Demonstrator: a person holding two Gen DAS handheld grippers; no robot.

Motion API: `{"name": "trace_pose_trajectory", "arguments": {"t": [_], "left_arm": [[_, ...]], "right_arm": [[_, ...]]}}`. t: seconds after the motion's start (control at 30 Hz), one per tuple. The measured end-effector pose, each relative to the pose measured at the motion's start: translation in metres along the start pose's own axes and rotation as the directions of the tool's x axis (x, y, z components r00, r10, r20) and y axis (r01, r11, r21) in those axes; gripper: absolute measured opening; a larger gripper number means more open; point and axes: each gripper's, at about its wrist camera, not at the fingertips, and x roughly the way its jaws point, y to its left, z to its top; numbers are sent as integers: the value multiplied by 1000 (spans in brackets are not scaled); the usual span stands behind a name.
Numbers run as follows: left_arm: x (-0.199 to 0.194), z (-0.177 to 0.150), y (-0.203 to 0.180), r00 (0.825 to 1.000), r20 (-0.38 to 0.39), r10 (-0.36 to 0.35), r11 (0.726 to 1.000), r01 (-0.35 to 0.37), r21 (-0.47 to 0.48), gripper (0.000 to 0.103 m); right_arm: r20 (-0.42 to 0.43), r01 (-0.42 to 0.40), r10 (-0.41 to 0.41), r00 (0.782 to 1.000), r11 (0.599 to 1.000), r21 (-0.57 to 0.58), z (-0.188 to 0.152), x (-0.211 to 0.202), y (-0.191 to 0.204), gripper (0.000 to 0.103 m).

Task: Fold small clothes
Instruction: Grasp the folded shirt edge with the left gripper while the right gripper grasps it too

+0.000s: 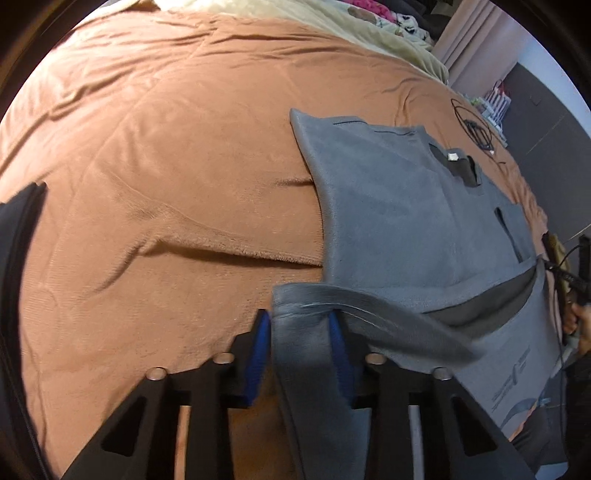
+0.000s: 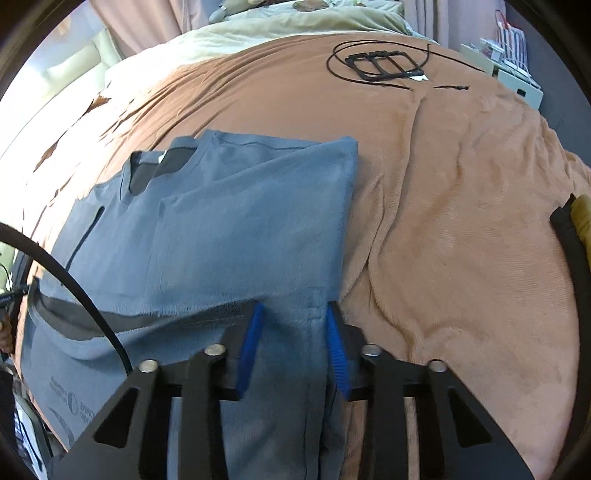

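Observation:
A grey-blue T-shirt (image 1: 406, 206) lies on a brown blanket (image 1: 166, 147), collar and white tag at the far end, sleeves folded inward. Its near corner is bunched between the blue pads of my left gripper (image 1: 301, 321), which is shut on it, and the fabric there is raised off the blanket. In the right wrist view the same T-shirt (image 2: 240, 221) spreads out ahead and to the left. My right gripper (image 2: 295, 314) is shut on the near hem at the shirt's right side. Printed lettering shows on the turned-up lower part (image 2: 70, 398).
A black cable coil with a black frame (image 2: 384, 66) lies far back on the blanket. A cream duvet (image 2: 258, 33) covers the bed's far end. A black cable (image 2: 74, 280) arcs across the left. A hand (image 1: 580, 321) shows at the right edge, a black bag (image 1: 18, 240) at the left.

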Motion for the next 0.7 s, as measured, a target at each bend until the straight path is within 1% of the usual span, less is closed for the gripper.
{"name": "trace_pose_trajectory", "arguments": {"t": [0.03, 0.07, 0.1, 0.13, 0.2, 0.33, 0.43, 0.5, 0.63, 0.7], "left_arm": [[0, 0, 1, 1000, 2, -7, 1000, 7, -7, 22], [-1, -1, 1, 1000, 7, -17, 1000, 17, -15, 19], [-2, -1, 2, 1000, 11, -27, 999, 27, -22, 14], [-4, -1, 2, 999, 14, -31, 999, 31, -27, 11], [-9, -3, 3, 999, 27, -37, 999, 38, -38, 9], [-22, -4, 4, 998, 55, -28, 998, 31, -56, 7], [-38, -4, 2, 995, 96, -22, 998, 28, -63, 6], [-52, -3, -4, 991, 133, -29, 998, 36, -54, 5], [-78, 2, -20, 980, 199, -20, 999, 25, -26, 5], [-94, 9, -30, 971, 240, -18, 1000, 21, -11, 5]], "right_arm": [[6, -3, 3, 1000, 1000, 8, 0, 0, -2, 18], [14, -9, 8, 1000, 1000, 18, 0, -1, -4, 12], [20, -18, 18, 1000, 999, 27, -1, -2, -5, 8], [26, -24, 24, 999, 999, 34, -3, -4, -5, 8], [47, -19, 17, 999, 999, 39, -6, -11, -5, 7], [82, -7, 2, 997, 999, 53, -14, -30, -4, 7], [116, -13, 5, 993, 998, 65, -20, -49, -4, 6], [139, -16, 7, 990, 998, 66, -23, -61, -2, 6], [183, -16, 4, 983, 998, 63, -27, -85, 0, 6], [212, -16, 1, 977, 997, 70, -28, -99, 0, 6]]}}
